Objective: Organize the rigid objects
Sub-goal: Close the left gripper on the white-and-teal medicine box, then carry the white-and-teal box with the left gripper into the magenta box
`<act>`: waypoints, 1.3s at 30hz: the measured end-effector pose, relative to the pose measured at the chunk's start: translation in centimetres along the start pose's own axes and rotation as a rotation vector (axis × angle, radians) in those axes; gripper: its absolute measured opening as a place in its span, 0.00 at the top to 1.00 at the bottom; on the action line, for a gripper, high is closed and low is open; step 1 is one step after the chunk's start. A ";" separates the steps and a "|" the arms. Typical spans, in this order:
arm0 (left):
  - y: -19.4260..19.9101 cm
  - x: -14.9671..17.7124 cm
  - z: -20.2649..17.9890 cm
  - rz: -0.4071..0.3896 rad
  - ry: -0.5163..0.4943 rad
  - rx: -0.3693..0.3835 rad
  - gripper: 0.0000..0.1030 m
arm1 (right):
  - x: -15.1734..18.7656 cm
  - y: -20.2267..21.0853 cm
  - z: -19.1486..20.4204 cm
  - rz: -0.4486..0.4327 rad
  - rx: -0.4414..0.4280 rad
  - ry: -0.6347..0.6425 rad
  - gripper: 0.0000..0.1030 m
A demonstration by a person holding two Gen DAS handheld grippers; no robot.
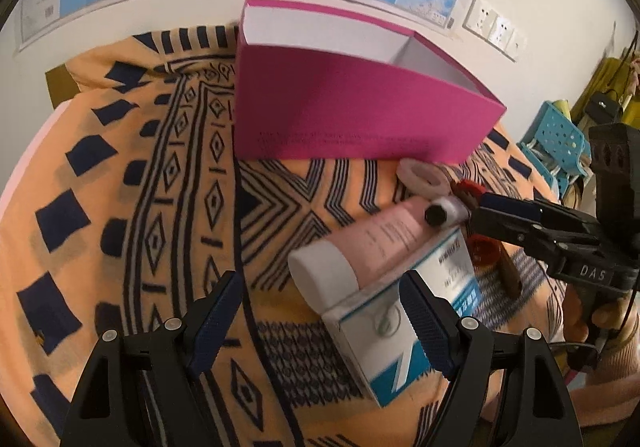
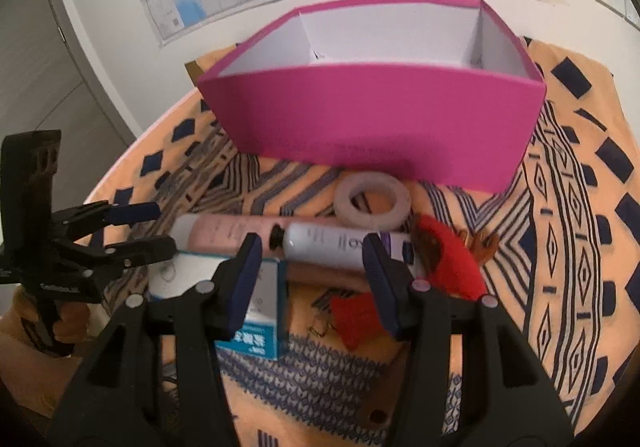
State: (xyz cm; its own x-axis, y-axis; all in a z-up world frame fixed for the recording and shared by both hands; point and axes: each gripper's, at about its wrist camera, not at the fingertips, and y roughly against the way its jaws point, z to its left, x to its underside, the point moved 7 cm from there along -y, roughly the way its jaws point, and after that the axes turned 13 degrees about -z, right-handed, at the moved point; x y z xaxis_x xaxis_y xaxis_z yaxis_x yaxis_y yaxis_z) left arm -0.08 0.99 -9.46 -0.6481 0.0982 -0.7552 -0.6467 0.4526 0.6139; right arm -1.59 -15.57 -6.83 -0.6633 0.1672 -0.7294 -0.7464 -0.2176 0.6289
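Both hand-held grippers, left (image 1: 322,321) and right (image 2: 310,279), agape, empty; pink box (image 2: 376,127) unfilled (everything remaining outside).

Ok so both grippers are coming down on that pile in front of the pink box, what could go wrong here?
The white tube lies against the pink tube and partly over the blue-and-white carton; lifting one may drag or roll the others. The right gripper, open, straddles the white tube beside red tassels, which could snag. The left gripper works close by; they might collide.
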 end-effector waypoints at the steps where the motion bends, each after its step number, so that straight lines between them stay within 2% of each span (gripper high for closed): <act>1: -0.1 0.2 -0.1 0.005 -0.001 0.003 0.20 | 0.3 0.0 -0.1 0.008 -0.007 -0.011 0.47; 8: 0.1 2.2 -1.3 0.060 -0.025 0.040 0.20 | 1.9 0.5 -0.2 0.042 -0.084 -0.091 0.47; 14: 0.5 3.7 -2.1 0.099 -0.044 0.062 0.20 | 2.5 0.8 1.1 0.055 -0.117 -0.062 0.47; 17: 0.6 4.2 -2.5 0.110 -0.052 0.071 0.23 | 2.6 0.4 1.6 0.063 -0.132 -0.057 0.47; 21: 0.8 4.5 -3.0 0.118 -0.061 0.089 0.33 | 2.9 0.0 2.3 0.083 -0.141 -0.036 0.50; 25: 1.0 4.5 -3.5 0.118 -0.063 0.117 0.47 | 3.2 -0.4 3.0 0.102 -0.163 -0.025 0.57; 31: 1.0 4.0 -3.6 0.115 -0.057 0.108 0.49 | 3.1 -0.3 3.2 0.091 -0.162 -0.033 0.57; 39: 2.4 1.0 -4.5 0.045 -0.097 0.114 0.49 | 0.9 1.2 3.4 0.032 -0.152 -0.025 0.57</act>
State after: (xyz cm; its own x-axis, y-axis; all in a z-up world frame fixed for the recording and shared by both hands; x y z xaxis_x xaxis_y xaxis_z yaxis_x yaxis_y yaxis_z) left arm -4.07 -1.79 -7.65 -0.6301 0.2034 -0.7494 -0.5643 0.5430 0.6218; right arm -3.26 -12.43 -5.81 -0.6891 0.1810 -0.7017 -0.7095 -0.3655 0.6025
